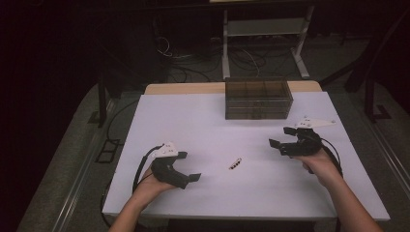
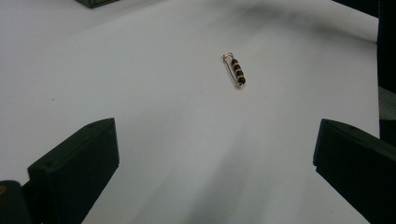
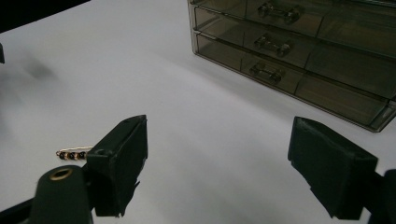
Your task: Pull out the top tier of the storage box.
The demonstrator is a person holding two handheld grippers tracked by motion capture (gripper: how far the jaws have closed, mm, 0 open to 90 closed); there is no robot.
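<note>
White tabletop [image 1: 217,121], dim room behind; cables and a metal stand on the floor past the far edge.

Beaded safety pin [image 1: 235,164]: lies flat on the bare white surface, near the front half of the table, roughly between the two grippers and touching neither. Gold wire, dark beads strung along it. In the left gripper view the pin [image 2: 236,71] sits ahead of the jaws, well clear of them. In the right gripper view the pin [image 3: 72,153] shows off to the side, partly behind one jaw.

Left gripper [image 1: 189,166]: held low over the front left of the table, jaws spread wide, nothing between them.

Right gripper [image 1: 281,138]: held over the right side, jaws wide apart, nothing held.

Smoked-plastic drawer organizer [image 1: 258,99]: stands at the far edge, three tiers of drawers, all pushed in.
</note>
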